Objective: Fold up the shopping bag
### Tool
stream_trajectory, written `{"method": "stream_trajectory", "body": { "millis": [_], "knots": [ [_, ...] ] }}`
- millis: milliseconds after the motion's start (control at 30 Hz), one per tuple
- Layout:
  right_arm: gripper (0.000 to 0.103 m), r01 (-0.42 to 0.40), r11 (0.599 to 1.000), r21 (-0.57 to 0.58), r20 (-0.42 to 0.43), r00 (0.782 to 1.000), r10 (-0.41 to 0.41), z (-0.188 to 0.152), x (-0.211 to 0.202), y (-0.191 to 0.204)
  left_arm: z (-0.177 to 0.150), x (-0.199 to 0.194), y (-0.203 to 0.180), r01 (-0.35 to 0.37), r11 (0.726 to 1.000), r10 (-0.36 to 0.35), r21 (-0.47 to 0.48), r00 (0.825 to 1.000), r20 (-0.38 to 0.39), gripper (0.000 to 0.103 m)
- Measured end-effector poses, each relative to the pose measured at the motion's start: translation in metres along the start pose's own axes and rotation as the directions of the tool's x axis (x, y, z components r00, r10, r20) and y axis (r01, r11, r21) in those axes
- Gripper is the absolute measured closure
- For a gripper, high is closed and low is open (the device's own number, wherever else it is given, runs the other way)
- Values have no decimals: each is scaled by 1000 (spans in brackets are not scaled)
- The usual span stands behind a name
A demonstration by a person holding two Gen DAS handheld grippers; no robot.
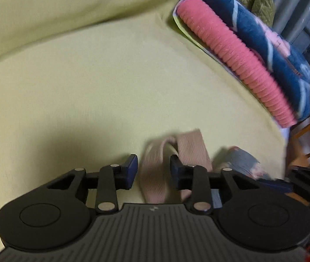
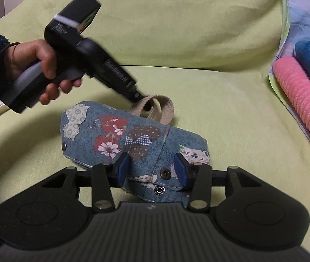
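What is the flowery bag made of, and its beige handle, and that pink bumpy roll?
The bag looks like printed cotton cloth, matte, with stitched seams and shiny metal snaps. Its handle seems to be woven webbing; a ribbed weave shows. The pink roll looks like soft fuzzy fabric, perhaps chenille or towelling, with ridges across it.

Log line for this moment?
left tool: open around strap | right tool: open over folded bag | surface: sofa
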State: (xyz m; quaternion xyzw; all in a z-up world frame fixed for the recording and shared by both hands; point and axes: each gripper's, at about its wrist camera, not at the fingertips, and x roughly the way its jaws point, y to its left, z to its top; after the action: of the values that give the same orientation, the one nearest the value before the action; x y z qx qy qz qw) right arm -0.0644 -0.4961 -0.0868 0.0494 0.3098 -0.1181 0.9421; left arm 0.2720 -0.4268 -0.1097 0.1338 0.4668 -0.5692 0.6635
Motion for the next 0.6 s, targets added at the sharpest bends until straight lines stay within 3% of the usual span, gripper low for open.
{"method": "stream_trajectory", "body": {
  "millis": [100,167,267,300,367,400,467,567,600],
  "knots": [
    [60,1,1000,2,-1,1000,-1,0,-1,0,-4,-11,13,82,995,-82,-60,997,4,47],
    [60,0,1000,6,-3,1000,0,0,-1,0,-7,-18,22,136,986,-136,-100,991,10,43],
    [60,0,1000,7,-3,1000,0,0,-2,0,-6,-20,22,272,956,-270,-114,962,35,30],
    [60,-1,1000,8,-3,1000,1,0,-2,0,-3,-19,20,279,955,-275,-101,960,46,24],
    [60,-3,1000,10,-2,1000,3,-1,-3,1,4,-12,14,213,975,-211,-62,977,38,22],
    [60,-4,1000,10,-2,1000,4,-1,-3,1,7,-5,11,145,989,-145,-41,989,14,22],
    [60,-5,1000,10,0,1000,5,-2,-3,1,10,9,5,49,999,-49,6,998,-37,23],
    [59,-7,1000,11,1,1000,7,-3,-4,1,9,22,-8,12,996,-8,83,999,-41,27],
    [59,-7,1000,11,1,1000,7,-3,-4,0,9,24,-11,18,995,-15,95,999,-33,35]
  ]
}}
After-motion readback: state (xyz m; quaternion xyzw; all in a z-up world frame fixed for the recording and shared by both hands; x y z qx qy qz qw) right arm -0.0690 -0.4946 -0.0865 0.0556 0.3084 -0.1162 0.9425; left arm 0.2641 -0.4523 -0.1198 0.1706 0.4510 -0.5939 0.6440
